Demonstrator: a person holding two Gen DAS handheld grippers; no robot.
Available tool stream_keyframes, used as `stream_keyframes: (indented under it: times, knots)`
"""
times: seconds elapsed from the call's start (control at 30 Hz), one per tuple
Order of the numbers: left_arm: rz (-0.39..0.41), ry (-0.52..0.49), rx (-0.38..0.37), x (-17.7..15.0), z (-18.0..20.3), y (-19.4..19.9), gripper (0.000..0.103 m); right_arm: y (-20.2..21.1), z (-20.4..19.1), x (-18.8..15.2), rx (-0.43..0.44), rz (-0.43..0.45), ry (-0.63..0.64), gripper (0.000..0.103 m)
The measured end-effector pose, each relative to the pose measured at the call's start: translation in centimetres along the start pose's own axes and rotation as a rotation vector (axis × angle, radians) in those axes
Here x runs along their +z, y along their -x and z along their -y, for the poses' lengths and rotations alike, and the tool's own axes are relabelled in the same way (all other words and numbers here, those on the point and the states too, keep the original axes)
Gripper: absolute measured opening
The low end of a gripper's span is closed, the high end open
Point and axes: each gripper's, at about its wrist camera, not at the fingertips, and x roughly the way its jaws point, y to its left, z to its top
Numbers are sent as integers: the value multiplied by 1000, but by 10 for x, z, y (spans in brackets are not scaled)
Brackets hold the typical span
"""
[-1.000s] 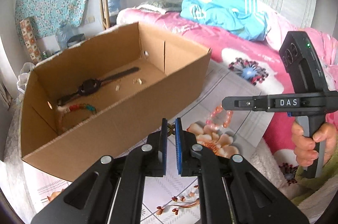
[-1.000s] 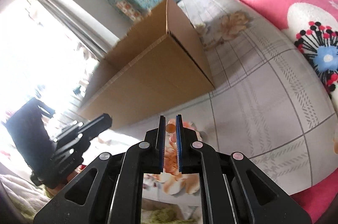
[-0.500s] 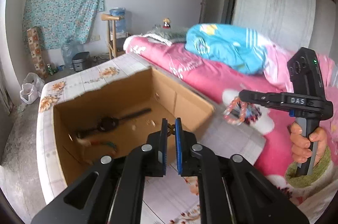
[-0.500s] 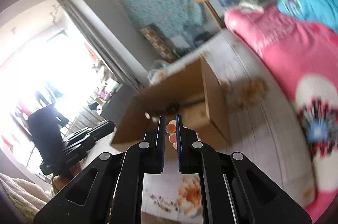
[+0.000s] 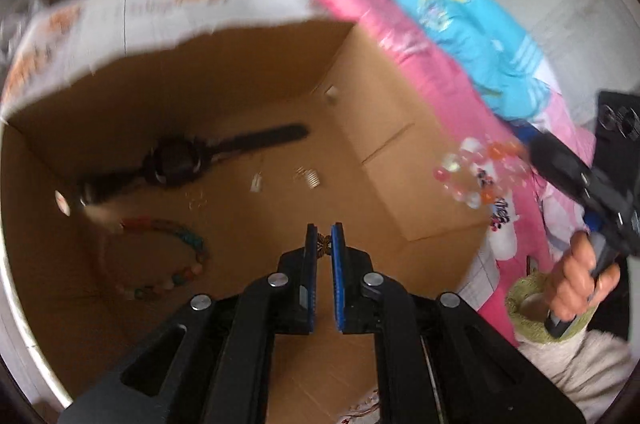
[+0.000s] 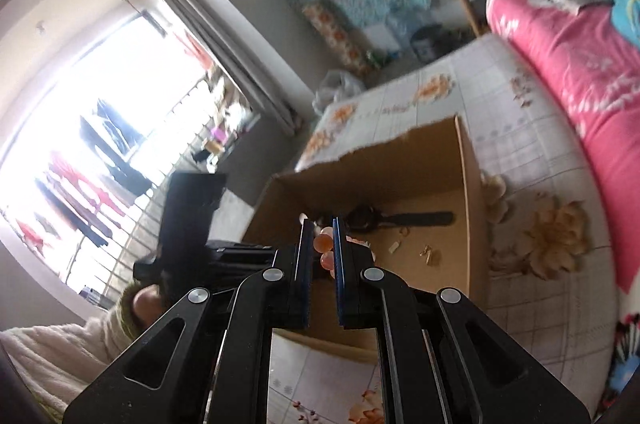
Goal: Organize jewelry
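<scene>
An open cardboard box (image 5: pixel 400 152) holds a black watch (image 5: pixel 176 162), a coloured bead bracelet (image 5: pixel 176 256) and small metal pieces (image 5: pixel 308 176). My left gripper (image 5: pixel 325 242) is shut on a small striped ornament (image 5: pixel 323 243) and hangs over the box floor. My right gripper (image 6: pixel 319 244) is shut on a pink bead bracelet (image 6: pixel 323 244); it hangs over the box's right wall in the left wrist view (image 5: pixel 476 172). The watch (image 6: pixel 400 218) also shows in the right wrist view, inside the box (image 6: pixel 474 208).
The box stands on a floral tablecloth (image 6: pixel 532 184). A bed with a pink quilt (image 6: pixel 580 72) and a blue pillow (image 5: pixel 472 20) runs along the right. A bright window (image 6: pixel 100 112) with curtains is at the left.
Both grippers have moved forward and down over the box, each with its piece. The left one now looks straight into the box. The pink bracelet hangs by the right wall.
</scene>
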Motion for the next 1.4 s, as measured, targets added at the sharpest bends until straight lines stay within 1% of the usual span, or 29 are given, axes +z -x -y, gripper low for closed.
stream_keyframes:
  times: [0.03,0.07,0.17,0.27,0.3,0.37,0.43,0.53,0.6,0.7,0.73,0.8,0.83,0.87,0.93,1.03,1.07,1.13,1.2,1.3,1.4]
  knots:
    - [-44,36,2,5,-9,-11,6,-6,2,0,0,-18,-4,7]
    - [-71,60,0,10,-16,-17,6,-14,5,1,-7,-41,-6,7]
    - [-139,122,18,18,-31,-33,6,-24,7,0,-21,-74,0,7]
    - [-182,167,22,22,-41,-40,7,-32,11,1,-32,-99,2,7]
    - [-187,176,16,22,-43,-40,8,-34,13,2,-33,-102,2,7]
    - [-193,189,19,26,-46,-42,19,-35,15,2,-37,-111,1,7]
    - [-189,188,22,26,-46,-41,25,-36,16,2,-41,-117,-2,7]
    - [-169,192,15,24,-45,-37,26,-37,15,3,-49,-128,-3,7]
    - [-137,172,26,22,-43,-29,27,-38,15,3,-57,-139,-2,7]
    - [-59,134,46,22,-37,-6,32,-42,13,3,-73,-164,7,7]
    - [-30,128,46,21,-35,2,35,-44,12,3,-81,-176,12,7]
    - [53,117,48,14,-31,28,43,-52,12,3,-110,-213,22,7]
    - [91,113,54,9,-30,40,50,-57,11,4,-127,-230,29,8]
    - [115,111,58,5,-29,47,54,-64,9,5,-156,-252,42,8]
    - [198,98,86,-9,-29,71,60,-78,3,5,-200,-298,77,9]
    - [266,89,120,-24,-29,92,68,-92,-4,2,-217,-338,102,14]
    - [290,94,130,-32,-31,100,69,-93,-5,1,-224,-338,107,16]
    - [323,100,142,-42,-34,112,71,-91,-7,0,-234,-325,104,17]
    - [354,108,155,-54,-40,119,74,-81,-6,-1,-223,-297,80,17]
    - [393,130,156,-73,-48,134,77,-60,-5,-3,-236,-240,56,18]
    - [407,151,163,-82,-49,131,80,-30,-3,-8,-282,-149,25,24]
